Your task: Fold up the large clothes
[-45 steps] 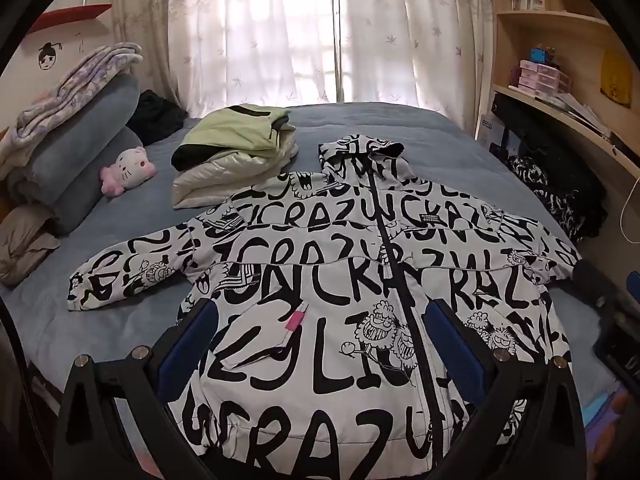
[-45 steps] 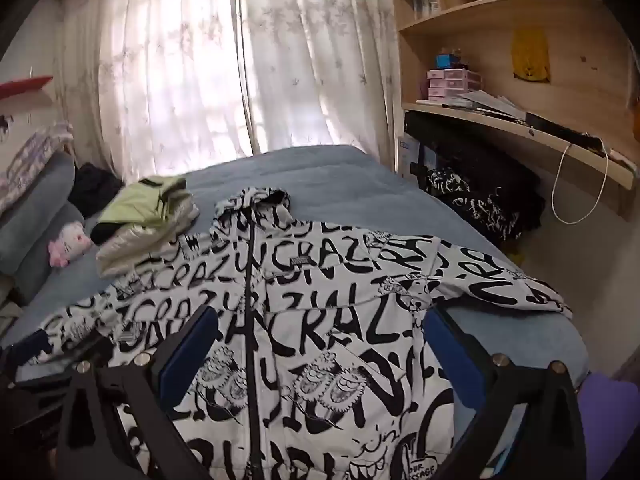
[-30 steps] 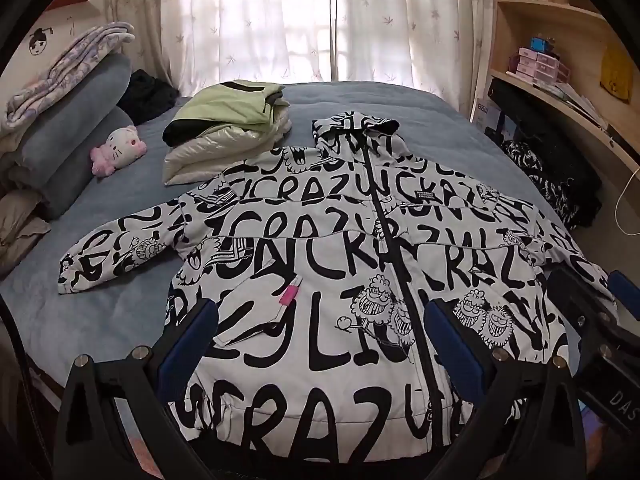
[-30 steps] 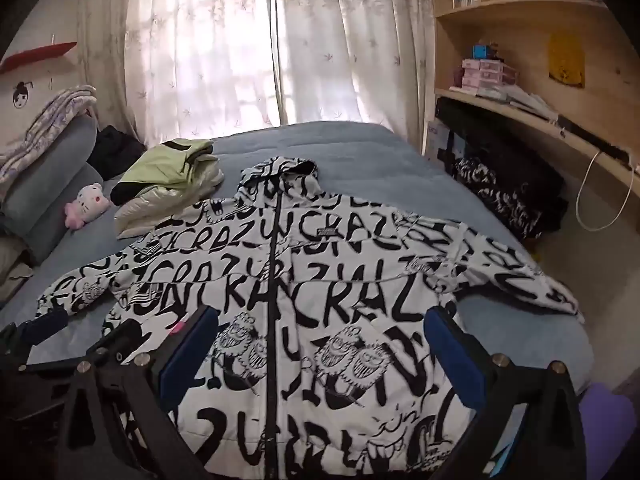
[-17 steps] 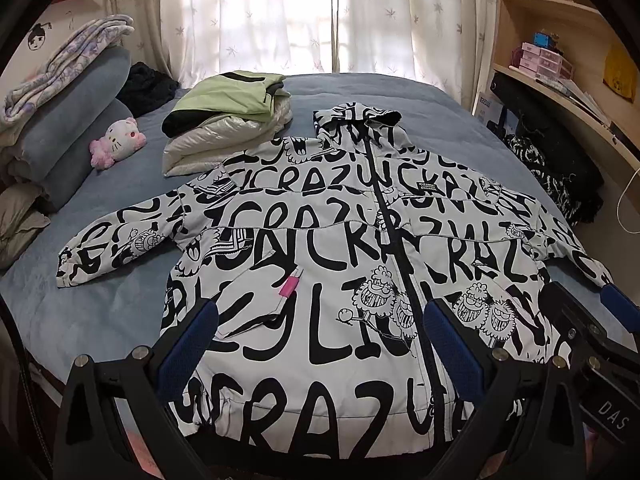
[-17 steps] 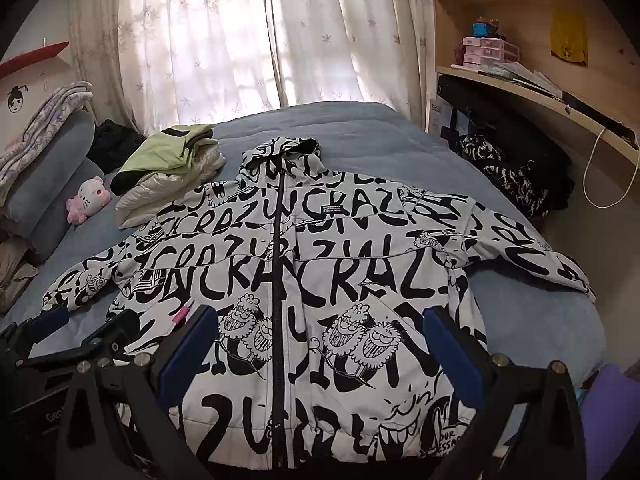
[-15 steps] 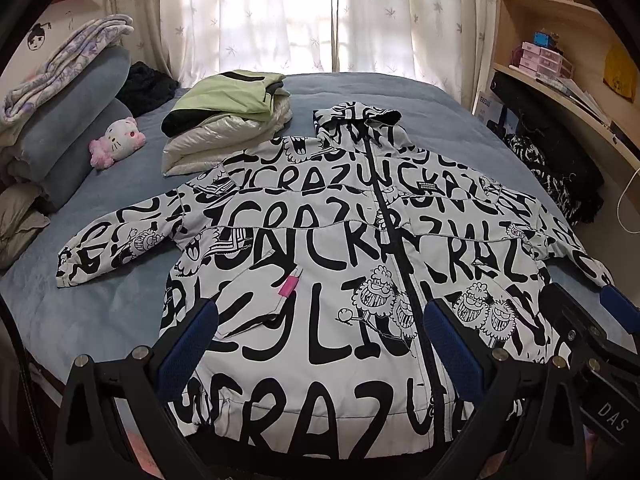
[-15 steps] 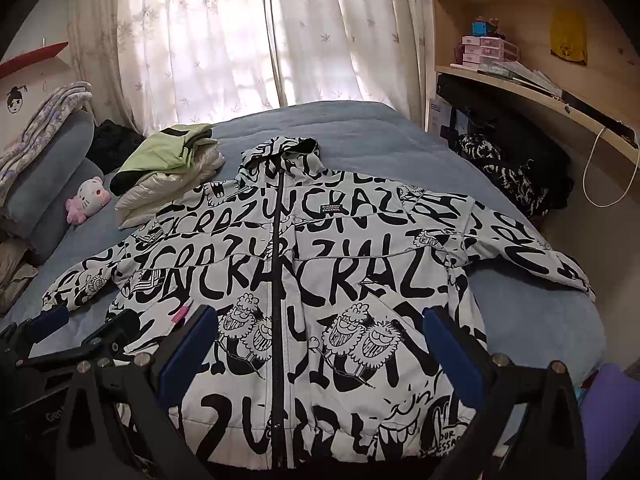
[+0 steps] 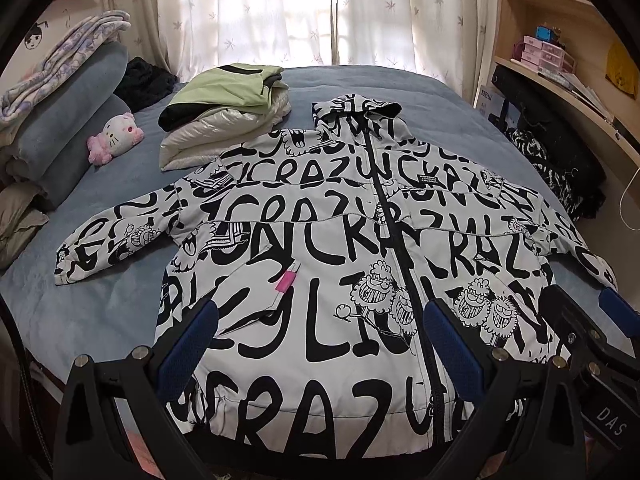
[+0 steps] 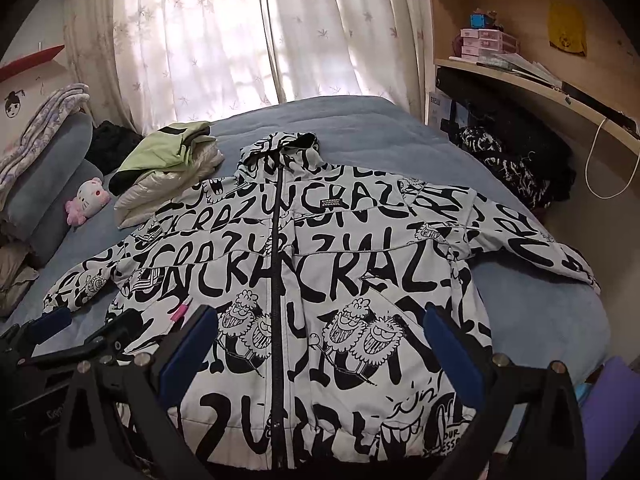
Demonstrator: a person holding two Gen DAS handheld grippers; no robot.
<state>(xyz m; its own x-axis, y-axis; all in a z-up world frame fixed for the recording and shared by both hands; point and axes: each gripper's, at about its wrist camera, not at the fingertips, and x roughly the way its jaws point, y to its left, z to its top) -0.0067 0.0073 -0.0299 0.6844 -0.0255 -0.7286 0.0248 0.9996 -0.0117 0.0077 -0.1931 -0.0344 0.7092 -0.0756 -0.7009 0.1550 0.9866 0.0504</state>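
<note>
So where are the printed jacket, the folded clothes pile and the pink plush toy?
printed jacket (image 9: 320, 240), left wrist view, chest panel.
folded clothes pile (image 9: 224, 88), left wrist view, green top layer.
pink plush toy (image 10: 90, 196), right wrist view, white face.

Jacket (image 9: 304, 264) hem partly behind left hand-held gripper (image 9: 320, 344)

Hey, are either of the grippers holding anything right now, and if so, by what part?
Nothing. The left gripper and right gripper are both open above the jacket, which lies flat on the bed.
</note>
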